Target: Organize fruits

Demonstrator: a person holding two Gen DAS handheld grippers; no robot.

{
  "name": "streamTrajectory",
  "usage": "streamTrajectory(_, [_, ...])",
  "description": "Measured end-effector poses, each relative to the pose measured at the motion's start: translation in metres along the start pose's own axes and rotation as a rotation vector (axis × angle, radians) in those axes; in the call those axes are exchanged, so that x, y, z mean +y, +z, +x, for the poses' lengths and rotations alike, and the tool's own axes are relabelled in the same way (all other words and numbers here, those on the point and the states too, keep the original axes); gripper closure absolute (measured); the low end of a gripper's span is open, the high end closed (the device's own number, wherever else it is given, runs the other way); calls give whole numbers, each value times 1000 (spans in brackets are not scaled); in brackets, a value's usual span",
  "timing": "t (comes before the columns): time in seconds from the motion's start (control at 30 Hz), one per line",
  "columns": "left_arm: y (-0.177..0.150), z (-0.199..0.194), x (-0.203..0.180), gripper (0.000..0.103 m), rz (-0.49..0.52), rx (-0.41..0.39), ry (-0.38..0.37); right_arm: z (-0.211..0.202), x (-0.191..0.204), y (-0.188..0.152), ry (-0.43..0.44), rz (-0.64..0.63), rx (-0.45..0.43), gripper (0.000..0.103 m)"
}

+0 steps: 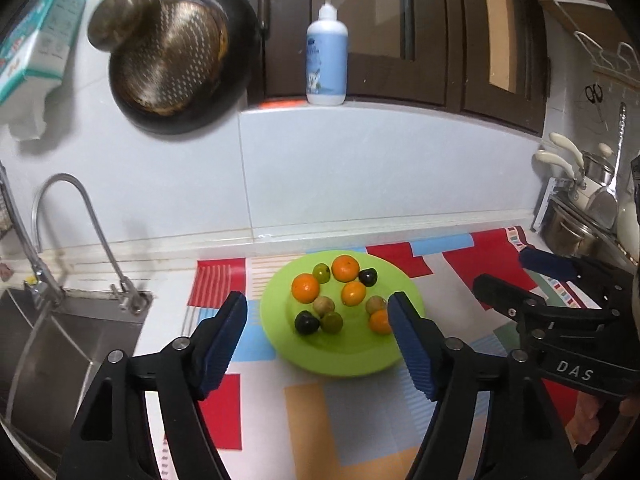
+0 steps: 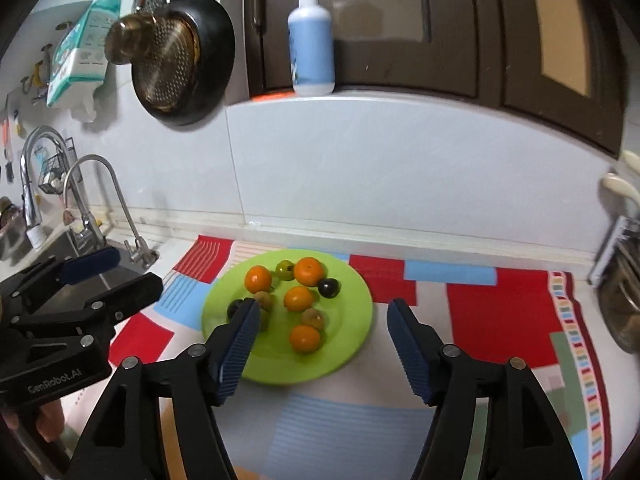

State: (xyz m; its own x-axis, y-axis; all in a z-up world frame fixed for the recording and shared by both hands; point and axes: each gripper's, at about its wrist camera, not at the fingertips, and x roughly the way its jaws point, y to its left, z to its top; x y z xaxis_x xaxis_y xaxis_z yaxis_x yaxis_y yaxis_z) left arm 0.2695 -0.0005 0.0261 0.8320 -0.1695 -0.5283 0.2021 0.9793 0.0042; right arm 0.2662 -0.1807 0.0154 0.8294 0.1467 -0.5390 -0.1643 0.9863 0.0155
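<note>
Left gripper [image 1: 318, 312], foreground of the left wrist view: black arms, blue ribbed pads, jaws wide apart, nothing between them. Right gripper [image 2: 320, 320], foreground of the right wrist view: same build, jaws likewise wide, nothing gripped; left pad overlapping the plate's near-left edge in the picture only, well above it.

Green plate [image 1: 280, 336], round and shallow, on a patchwork mat [image 1: 360, 412] of red, blue, white and orange blocks covering the counter. On the plate, all fruit loose and in a single layer:
- four oranges [image 1: 346, 268], spread from far rim to near right;
- two dark plums [image 1: 307, 322], one near left, one far right;
- four small green-brown fruits [image 1: 321, 272], scattered among the others.

Some fruits touching, none stacked, none off the plate.

Left of the mat: steel sink [image 1: 72, 336] with curved tap [image 1: 76, 208]. On the tiled wall above: hanging dark pan [image 1: 180, 64] with a perforated metal strainer inside it. On the ledge behind the plate: upright blue pump bottle [image 1: 327, 56]. Far right: metal pots and utensils [image 1: 580, 208], contents not discernible.
</note>
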Motion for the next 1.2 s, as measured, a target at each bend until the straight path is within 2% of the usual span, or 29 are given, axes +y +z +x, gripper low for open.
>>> streamTrajectory(0.27, [-15,-43,-8,20,10,-37,23,-45,5,-20,-16,8,-17,26])
streamTrajectory(0.7, [-37,-91,-18,4,20,-68,44,-92,8,-48,-16,56,-15,26])
streamTrajectory(1.2, [-48,-115,-18,0,14,-85,76,-119,15,-59,-20,46,-35,26])
